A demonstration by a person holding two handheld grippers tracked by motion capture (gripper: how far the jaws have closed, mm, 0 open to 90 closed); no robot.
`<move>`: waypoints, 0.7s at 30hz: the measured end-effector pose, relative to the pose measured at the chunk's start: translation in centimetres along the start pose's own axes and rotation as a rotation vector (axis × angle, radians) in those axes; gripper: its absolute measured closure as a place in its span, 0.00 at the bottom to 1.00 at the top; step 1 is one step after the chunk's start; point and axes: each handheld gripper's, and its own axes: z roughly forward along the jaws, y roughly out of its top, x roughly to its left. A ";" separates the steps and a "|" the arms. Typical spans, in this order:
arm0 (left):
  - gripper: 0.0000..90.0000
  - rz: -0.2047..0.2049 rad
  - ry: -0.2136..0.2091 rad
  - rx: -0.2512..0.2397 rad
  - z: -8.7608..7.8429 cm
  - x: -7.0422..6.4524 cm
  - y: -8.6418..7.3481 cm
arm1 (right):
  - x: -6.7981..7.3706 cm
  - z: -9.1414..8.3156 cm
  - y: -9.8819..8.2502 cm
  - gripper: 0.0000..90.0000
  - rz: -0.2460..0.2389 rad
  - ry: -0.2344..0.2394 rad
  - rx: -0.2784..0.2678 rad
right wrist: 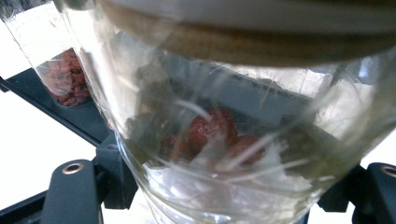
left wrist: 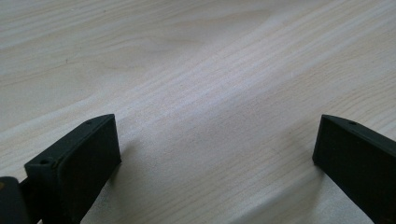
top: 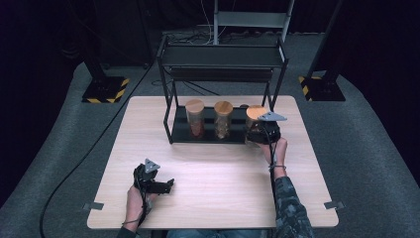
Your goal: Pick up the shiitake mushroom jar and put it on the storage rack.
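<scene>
Right gripper (top: 261,130) is clamped on a glass jar (right wrist: 224,140) with a wooden lid (top: 255,112); in the right gripper view the jar sits squarely between the two black jaws, glass wall hard up against the camera, jaws showing at either bottom corner; jar is at the right end of the rack's lower shelf (top: 208,130), whether it rests on the shelf or hangs just clear I cannot tell; left gripper (top: 151,181) is near the front left of the table (top: 218,168), jaws wide apart, nothing between them, bare wood under them in the left gripper view.

Right gripper view picks up reddish round pieces (right wrist: 212,130) inside the held jar and a second jar of red bits (right wrist: 65,77) behind it at left; high view gives the layout instead: two more wooden-lidded jars (top: 194,118) and (top: 223,119) standing on the lower shelf left of the held one, upper shelf bare.

Table is pale wood, on grey carpet (top: 366,148); dark room, black stand bases with yellow-black striped edges (top: 105,90) at both back sides; cables on the floor behind the rack.
</scene>
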 end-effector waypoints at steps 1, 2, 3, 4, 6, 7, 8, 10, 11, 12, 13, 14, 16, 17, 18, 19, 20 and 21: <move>0.00 0.000 0.000 0.000 0.0 0.0 0.0 | 0.0 0.1 0.1 0.27 0.000 -0.001 0.001; 0.00 -0.001 0.000 0.000 0.0 0.0 0.0 | 0.1 0.2 0.1 0.27 -0.004 -0.005 0.003; 0.00 -0.001 0.000 0.000 0.0 0.0 0.0 | 0.1 0.2 0.2 0.27 -0.007 -0.008 0.004; 0.00 -0.001 0.000 0.000 0.0 0.0 0.0 | 0.2 0.2 0.2 0.27 -0.008 -0.009 0.004; 0.00 0.000 0.000 -0.001 0.0 0.0 0.0 | 0.2 0.2 0.3 0.27 -0.006 -0.005 0.001; 0.00 0.000 0.000 0.000 0.0 0.0 0.0 | 0.2 0.2 0.3 0.27 -0.005 -0.003 0.001; 0.00 -0.001 0.000 -0.001 0.0 0.0 0.0 | 0.2 0.2 0.3 0.27 -0.005 -0.003 0.002; 0.00 -0.001 0.000 -0.001 0.0 0.0 0.0 | 0.3 0.3 0.4 0.27 -0.009 -0.001 0.005; 0.00 0.000 0.000 0.000 0.0 0.0 0.0 | 0.3 0.4 0.4 0.27 -0.010 0.000 0.004; 0.00 -0.001 0.000 0.000 0.0 0.0 0.0 | 0.4 0.5 0.5 0.27 -0.010 0.004 0.006; 0.00 0.000 0.000 0.000 0.0 0.0 0.0 | 0.4 0.6 0.5 0.27 -0.013 0.004 0.008; 0.00 -0.001 0.000 -0.001 0.0 0.0 0.0 | 0.5 0.7 0.6 0.27 -0.013 0.005 0.010; 0.00 -0.001 0.000 0.000 0.0 0.0 0.0 | 0.5 0.9 0.6 0.27 -0.014 0.006 0.011; 0.00 0.000 0.000 0.000 0.0 0.0 0.0 | 0.6 1.0 0.7 0.27 -0.016 0.005 0.011; 0.00 0.000 0.000 0.000 0.0 0.0 0.0 | 0.6 1.1 0.7 0.27 -0.018 0.005 0.012; 0.00 0.000 0.000 0.000 0.0 0.0 0.0 | 0.6 1.2 0.7 0.27 -0.017 0.007 0.018; 0.00 0.000 0.000 0.000 0.0 0.0 0.0 | 0.6 1.2 0.7 0.27 -0.015 0.009 0.018; 0.00 0.000 0.000 0.000 0.0 0.0 0.0 | 0.6 1.2 0.7 0.27 -0.015 0.009 0.018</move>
